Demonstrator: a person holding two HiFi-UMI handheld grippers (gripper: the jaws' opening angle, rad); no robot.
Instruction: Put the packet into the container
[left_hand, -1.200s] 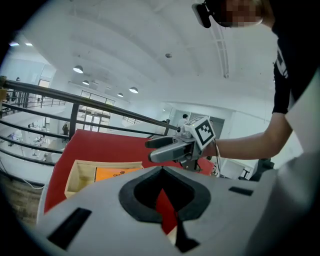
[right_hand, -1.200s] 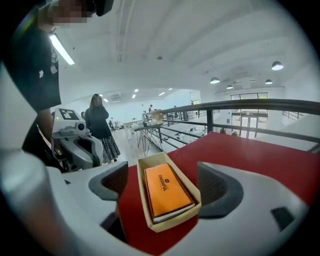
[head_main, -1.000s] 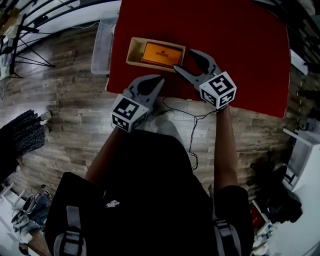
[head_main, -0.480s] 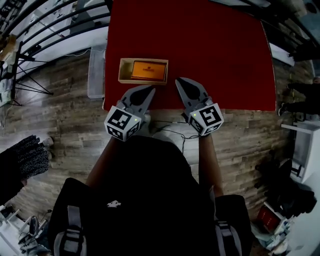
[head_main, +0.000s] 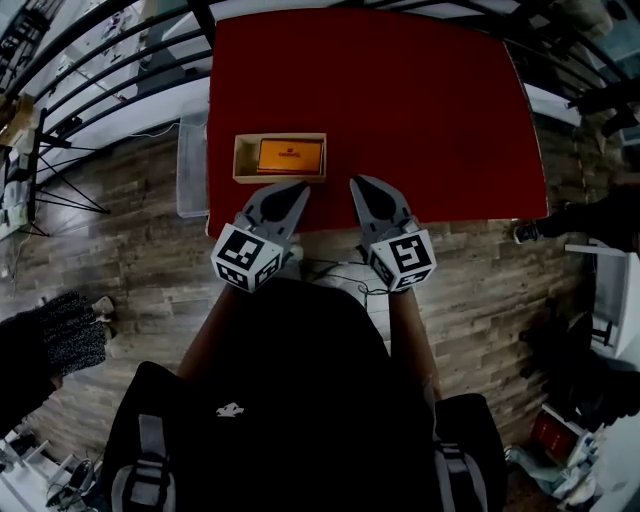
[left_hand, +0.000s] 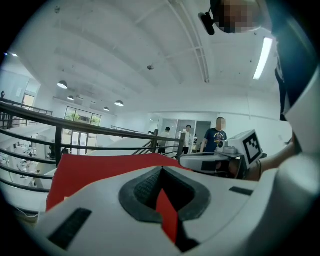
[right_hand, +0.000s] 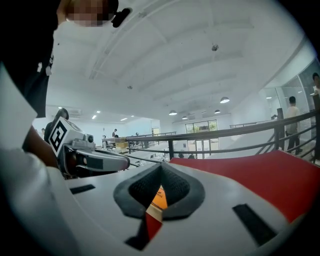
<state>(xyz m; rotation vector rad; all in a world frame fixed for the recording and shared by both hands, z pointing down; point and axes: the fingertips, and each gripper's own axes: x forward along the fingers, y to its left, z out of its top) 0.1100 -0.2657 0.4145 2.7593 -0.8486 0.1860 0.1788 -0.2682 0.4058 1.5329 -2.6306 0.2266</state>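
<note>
Spanning the top of the head view, a red tabletop (head_main: 430, 100) stands over a wood-plank floor (head_main: 130, 250). At its near edge both tongs are held side by side, a little apart from each other — left tongs (head_main: 297, 190) w/ jaws together, nothing btwn them; right tongs (head_main: 360, 184) likewise closed tight, empty. Just beyond the left tongs' tips, near the tabletop's left edge, sits a shallow tan container (head_main: 240, 160) — the orange packet (head_main: 291, 155) lies flat inside it.
</note>
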